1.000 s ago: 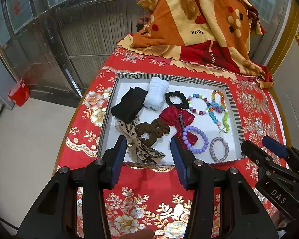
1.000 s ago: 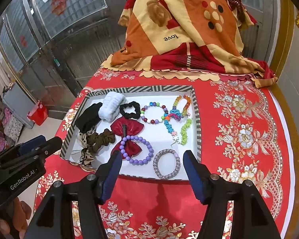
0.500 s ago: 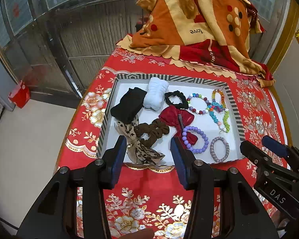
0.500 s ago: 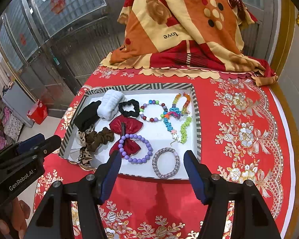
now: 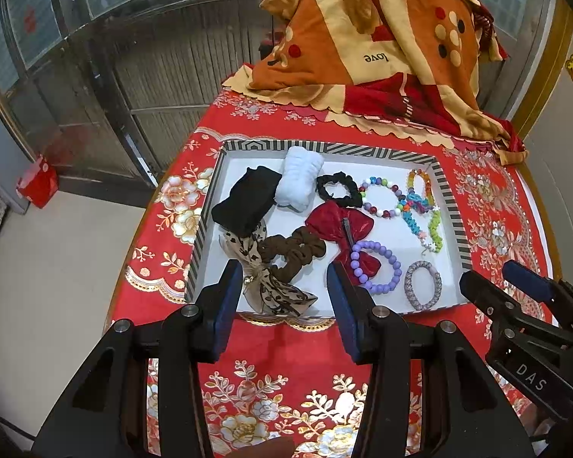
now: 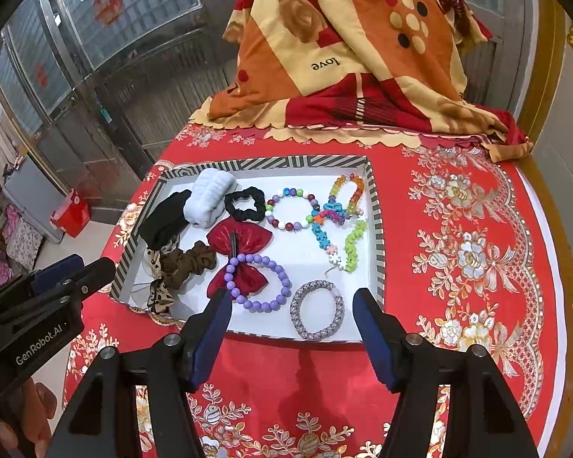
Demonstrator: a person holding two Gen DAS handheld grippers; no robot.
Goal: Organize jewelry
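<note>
A striped-rim white tray [image 5: 324, 148] [image 6: 271, 162] on the red tablecloth holds hair ties and bracelets. In it lie a black band [image 5: 246, 200], a white scrunchie [image 5: 298, 177], a brown scrunchie [image 5: 292, 250], a leopard bow [image 5: 271, 290], a red bow [image 5: 340, 225], a purple bead bracelet [image 5: 378, 267] [image 6: 259, 280], a silver bracelet [image 5: 423, 285] [image 6: 317, 315] and coloured bead strands [image 6: 336, 221]. My left gripper [image 5: 284, 286] hovers open over the tray's near edge above the leopard bow. Over the silver bracelet my right gripper [image 6: 292, 315] stands open, holding nothing.
A folded orange and red blanket [image 5: 378, 38] [image 6: 355, 45] lies at the table's far end. The tablecloth [image 6: 470, 252] stretches right of the tray. A metal gate [image 5: 152, 57] and a red bin [image 5: 38, 181] stand on the floor to the left.
</note>
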